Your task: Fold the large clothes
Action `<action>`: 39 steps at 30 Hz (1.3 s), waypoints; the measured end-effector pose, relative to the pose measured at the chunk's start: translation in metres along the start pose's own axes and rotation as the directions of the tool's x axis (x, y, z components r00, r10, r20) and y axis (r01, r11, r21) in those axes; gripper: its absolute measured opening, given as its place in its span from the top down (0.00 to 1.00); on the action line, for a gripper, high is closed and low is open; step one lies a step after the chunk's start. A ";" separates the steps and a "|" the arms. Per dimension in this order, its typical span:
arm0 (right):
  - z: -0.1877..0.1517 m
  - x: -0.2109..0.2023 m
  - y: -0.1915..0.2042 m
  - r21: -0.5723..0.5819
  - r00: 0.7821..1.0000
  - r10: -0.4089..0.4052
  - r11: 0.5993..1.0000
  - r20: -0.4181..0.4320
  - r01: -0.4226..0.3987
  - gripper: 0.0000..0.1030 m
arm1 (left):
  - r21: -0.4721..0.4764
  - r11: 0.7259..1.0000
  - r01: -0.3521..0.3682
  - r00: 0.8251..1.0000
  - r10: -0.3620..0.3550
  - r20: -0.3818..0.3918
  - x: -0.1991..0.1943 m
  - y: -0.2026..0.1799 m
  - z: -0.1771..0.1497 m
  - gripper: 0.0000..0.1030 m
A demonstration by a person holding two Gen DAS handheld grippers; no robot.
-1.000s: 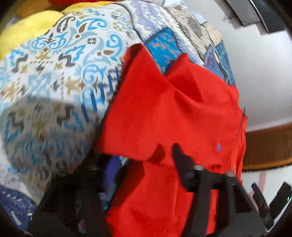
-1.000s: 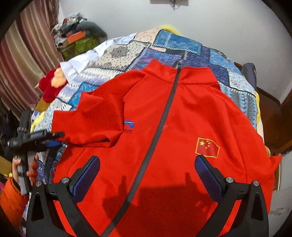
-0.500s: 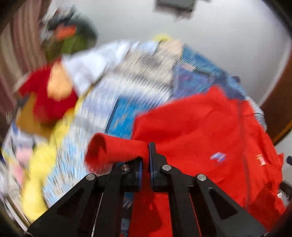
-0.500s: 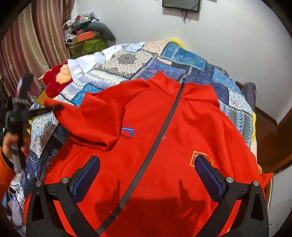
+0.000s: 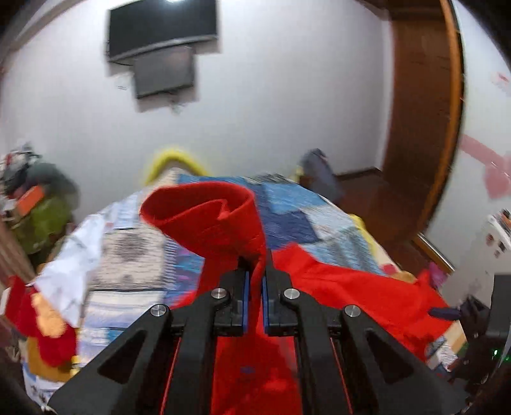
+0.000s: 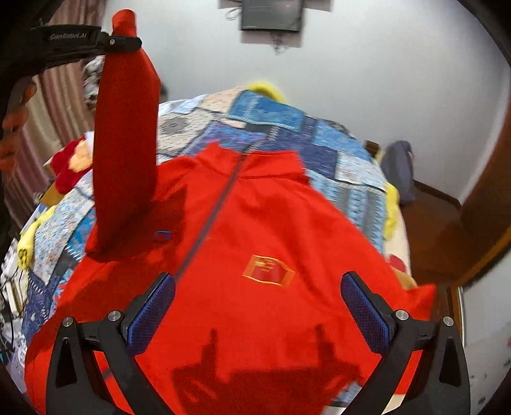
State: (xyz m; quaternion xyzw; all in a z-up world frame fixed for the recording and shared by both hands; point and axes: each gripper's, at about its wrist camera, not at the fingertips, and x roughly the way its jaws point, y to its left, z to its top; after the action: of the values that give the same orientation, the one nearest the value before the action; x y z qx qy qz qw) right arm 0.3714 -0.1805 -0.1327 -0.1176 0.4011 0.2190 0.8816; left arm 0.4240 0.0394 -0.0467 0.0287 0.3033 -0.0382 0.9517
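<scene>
One red jacket [image 6: 255, 255] lies front-up on the bed [image 6: 319, 127], spread over the patchwork quilt [image 6: 274, 115], its collar toward the wall. One zip [image 6: 217, 204] runs down its middle, with one flag badge [image 6: 267, 270] beside it. The left gripper [image 5: 254, 271] is clamped on one sleeve [image 6: 126, 143], raised upright above the jacket's shoulder, the cuff [image 5: 204, 210] curling over the fingers. The right gripper [image 6: 257, 306] hovers above the jacket's lower front, fingers wide apart, holding nothing. No containers show clearly. One screen [image 6: 271, 14] hangs on the wall beyond the jacket.
</scene>
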 end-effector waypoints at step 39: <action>-0.008 0.049 -0.078 0.290 0.981 0.136 0.953 -0.142 -0.090 0.00 | 0.029 0.998 -0.057 0.936 0.064 -0.345 0.058 0.056 -0.137 0.10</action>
State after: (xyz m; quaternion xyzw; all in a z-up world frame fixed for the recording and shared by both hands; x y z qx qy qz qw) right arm 0.4324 -0.2374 -0.1724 0.0151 0.5037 0.1998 0.8403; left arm 0.3975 0.1030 -0.1902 0.0530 0.4645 -0.0061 0.8840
